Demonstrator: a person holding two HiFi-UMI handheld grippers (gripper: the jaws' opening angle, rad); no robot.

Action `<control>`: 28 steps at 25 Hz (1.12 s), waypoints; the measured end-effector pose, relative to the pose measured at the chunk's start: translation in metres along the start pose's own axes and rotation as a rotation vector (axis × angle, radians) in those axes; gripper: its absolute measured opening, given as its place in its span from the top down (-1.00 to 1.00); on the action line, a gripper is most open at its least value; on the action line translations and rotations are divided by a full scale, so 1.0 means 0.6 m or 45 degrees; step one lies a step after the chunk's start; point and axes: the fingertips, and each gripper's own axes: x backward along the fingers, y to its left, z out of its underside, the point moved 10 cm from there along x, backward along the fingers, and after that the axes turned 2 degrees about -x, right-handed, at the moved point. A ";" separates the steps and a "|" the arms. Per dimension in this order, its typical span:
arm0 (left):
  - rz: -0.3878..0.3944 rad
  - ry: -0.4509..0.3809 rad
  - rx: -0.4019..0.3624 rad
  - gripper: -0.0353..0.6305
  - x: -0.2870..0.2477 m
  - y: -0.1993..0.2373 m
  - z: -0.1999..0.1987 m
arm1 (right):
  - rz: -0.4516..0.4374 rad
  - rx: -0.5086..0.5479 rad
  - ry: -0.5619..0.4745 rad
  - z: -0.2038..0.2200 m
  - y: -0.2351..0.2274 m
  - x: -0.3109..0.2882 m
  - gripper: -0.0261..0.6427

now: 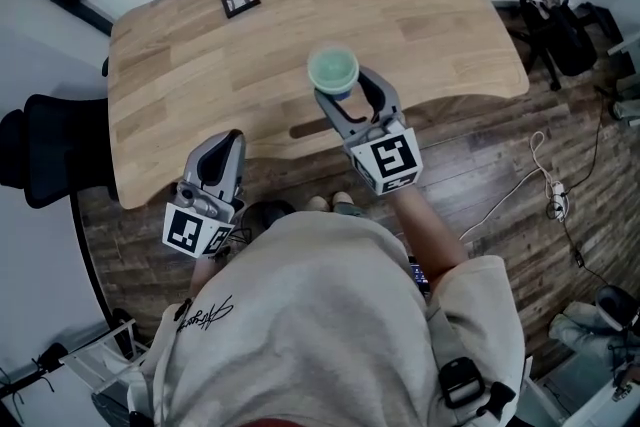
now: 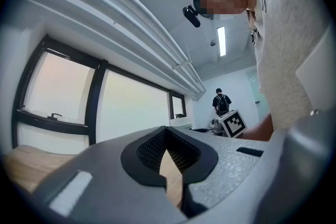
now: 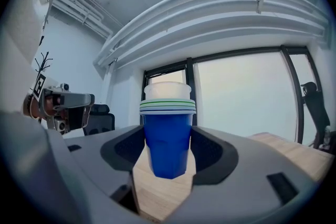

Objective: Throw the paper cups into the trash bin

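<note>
Blue nested paper cups (image 3: 168, 134) clamped upright in right gripper (image 1: 342, 100), over tabletop (image 1: 200, 65) front edge. Left gripper (image 1: 222, 160) at 8 o'clock of cups, jaws together, empty. Bin unseen. Advice: light squeeze, stack level, release only over bin.

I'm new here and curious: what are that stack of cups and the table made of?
The stack of cups: outer one smooth blue with a slight sheen and thin rolled rims, probably coated paper, possibly plastic. The table: pale matte wood, judging by its jointed strips and grain.
</note>
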 end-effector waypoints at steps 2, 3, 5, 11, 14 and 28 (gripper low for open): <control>-0.001 -0.006 0.003 0.89 -0.004 0.002 0.001 | 0.005 0.004 -0.010 -0.006 -0.001 0.006 0.10; -0.001 -0.009 0.005 0.89 -0.006 0.002 0.001 | 0.009 0.007 -0.015 -0.008 -0.001 0.009 0.10; 0.003 -0.011 0.007 0.89 -0.009 0.003 0.001 | 0.017 0.009 -0.020 -0.011 -0.001 0.014 0.10; 0.002 -0.011 0.017 0.89 -0.013 0.007 0.006 | 0.038 0.001 -0.034 -0.016 -0.003 0.027 0.10; -0.003 -0.008 0.020 0.89 -0.013 0.010 0.007 | 0.042 0.001 -0.049 -0.022 -0.004 0.031 0.10; -0.020 0.002 0.013 0.89 -0.012 0.011 0.006 | 0.031 -0.002 -0.098 -0.034 -0.002 0.035 0.10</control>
